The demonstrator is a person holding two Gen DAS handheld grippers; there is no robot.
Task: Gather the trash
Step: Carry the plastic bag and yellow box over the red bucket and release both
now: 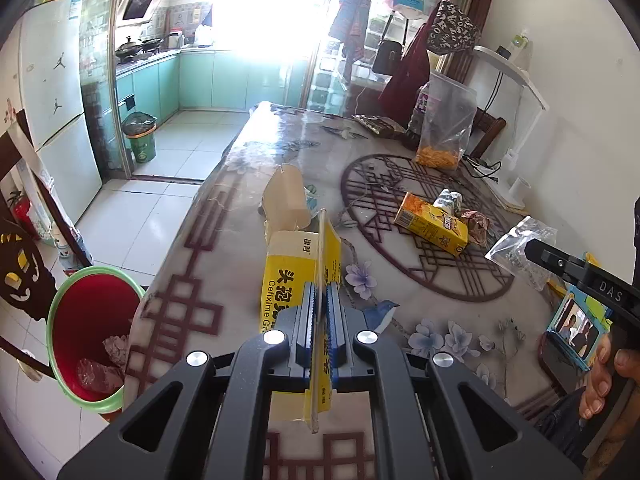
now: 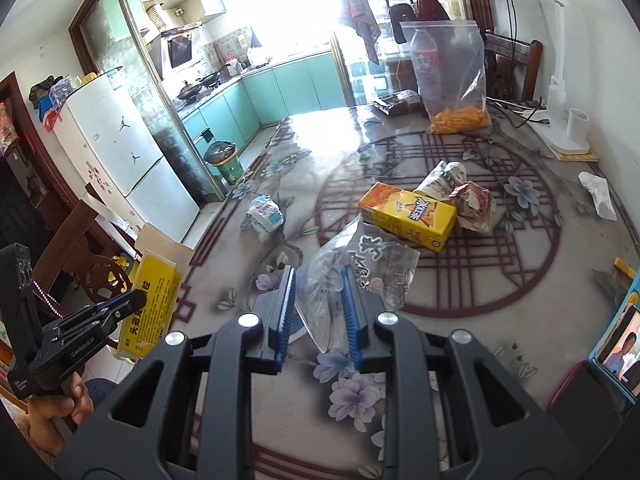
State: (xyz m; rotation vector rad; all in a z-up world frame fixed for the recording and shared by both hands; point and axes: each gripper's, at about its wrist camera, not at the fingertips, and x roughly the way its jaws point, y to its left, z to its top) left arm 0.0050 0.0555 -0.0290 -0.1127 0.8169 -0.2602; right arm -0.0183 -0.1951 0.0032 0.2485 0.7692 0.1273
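Observation:
My left gripper point(image 1: 320, 300) is shut on a flattened yellow medicine box point(image 1: 298, 264) and holds it above the table's left edge; the box also shows in the right wrist view point(image 2: 154, 300). A red bin with a green rim point(image 1: 86, 336) stands on the floor below left, with wrappers inside. My right gripper point(image 2: 320, 292) is shut on a clear plastic bag point(image 2: 356, 272) over the table. A yellow juice carton point(image 2: 408, 216), crumpled wrappers point(image 2: 472, 204) and a crushed white-blue packet point(image 2: 262, 216) lie on the table.
A zip bag of orange snacks point(image 2: 452, 76) with a bottle, a dark packet point(image 2: 396, 102) and a white lamp base point(image 2: 564, 136) stand at the far end. A white tissue point(image 2: 598, 194) lies right. A phone point(image 2: 618, 354) sits near right. A green bin point(image 1: 140, 138) stands by the kitchen door.

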